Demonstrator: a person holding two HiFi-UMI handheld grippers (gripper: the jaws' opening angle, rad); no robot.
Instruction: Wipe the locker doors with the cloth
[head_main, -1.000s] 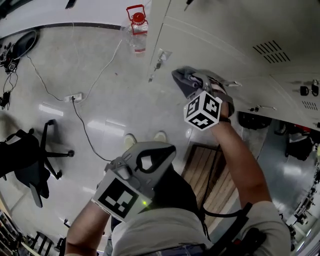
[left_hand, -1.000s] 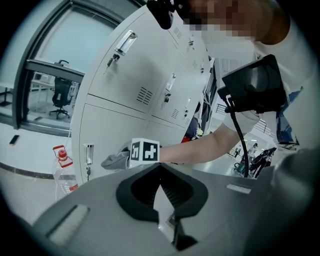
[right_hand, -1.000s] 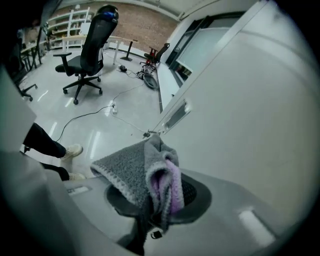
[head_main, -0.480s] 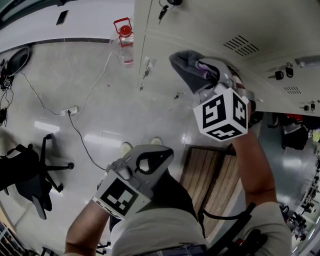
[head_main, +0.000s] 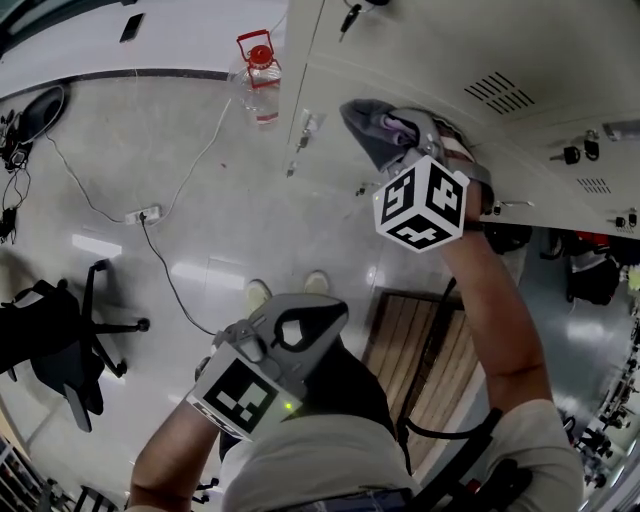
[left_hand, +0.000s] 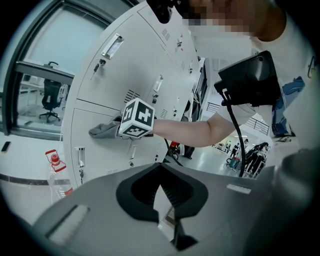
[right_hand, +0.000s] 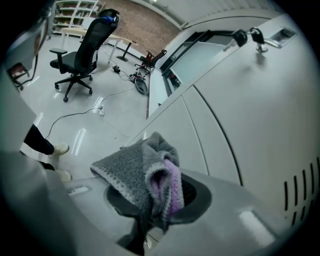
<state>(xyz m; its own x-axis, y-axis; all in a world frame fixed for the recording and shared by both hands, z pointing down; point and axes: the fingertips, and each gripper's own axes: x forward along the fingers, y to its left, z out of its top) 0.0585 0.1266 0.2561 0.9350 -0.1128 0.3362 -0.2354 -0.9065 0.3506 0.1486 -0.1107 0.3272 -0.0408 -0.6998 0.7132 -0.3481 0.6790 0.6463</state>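
A grey cloth (head_main: 372, 128) with a purple inner side is bunched in my right gripper (head_main: 398, 135), which is shut on it. The cloth presses against a pale grey locker door (head_main: 430, 60). In the right gripper view the cloth (right_hand: 145, 172) sticks out of the gripper (right_hand: 150, 220), with the locker door (right_hand: 250, 125) just beyond. My left gripper (head_main: 292, 328) hangs low near the person's waist, shut and holding nothing. In the left gripper view, that gripper (left_hand: 162, 202) faces the lockers (left_hand: 100, 95), the cloth (left_hand: 102, 131) and the right arm.
A clear bottle with a red cap (head_main: 260, 68) stands on the floor by the lockers. A cable and power strip (head_main: 140, 213) cross the floor, with a black office chair (head_main: 60, 330) at left. Keys (head_main: 305, 130) and padlocks (head_main: 570, 155) hang from doors. Wooden slats (head_main: 420, 350) lie below.
My right gripper has slid the cloth a little farther up the locker door. The left gripper has stayed where it was.
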